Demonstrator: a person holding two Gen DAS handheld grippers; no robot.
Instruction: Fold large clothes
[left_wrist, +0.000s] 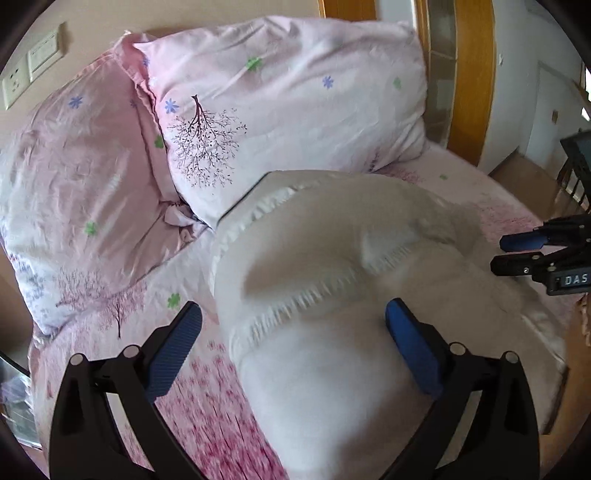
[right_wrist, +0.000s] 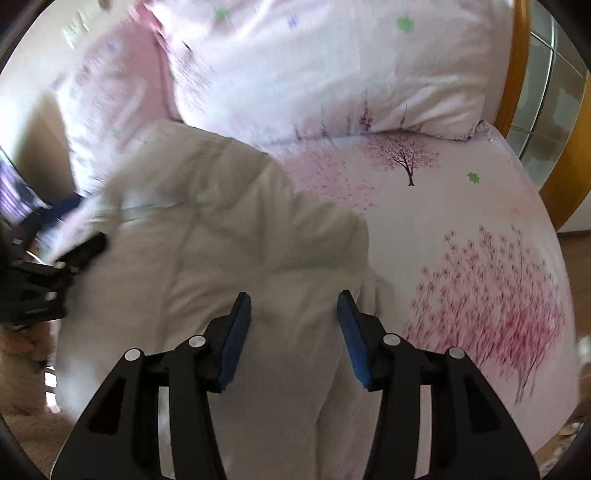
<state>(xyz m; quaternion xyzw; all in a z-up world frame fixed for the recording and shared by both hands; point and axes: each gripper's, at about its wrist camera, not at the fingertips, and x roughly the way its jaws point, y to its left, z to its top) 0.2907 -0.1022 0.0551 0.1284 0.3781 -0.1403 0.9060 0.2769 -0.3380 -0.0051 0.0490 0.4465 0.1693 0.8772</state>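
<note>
Between the spread fingers of the left gripper (left_wrist: 293, 332) and of the right gripper (right_wrist: 294, 328), both empty, lies the white padded coat (left_wrist: 332, 266), bunched on the pink flowered bed sheet (right_wrist: 461, 221). Just beyond it two pink pillows (left_wrist: 288, 96) crowd the bed's head, with wall switches (left_wrist: 31, 64) and a wooden door frame (left_wrist: 472, 74) behind.

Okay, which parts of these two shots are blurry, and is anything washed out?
Left wrist view: the white garment smears along its zipper, while the pillows stay sharp. Right wrist view: the left side streaks, the left tool included; the pillow is nearly blown out by daylight.
</note>
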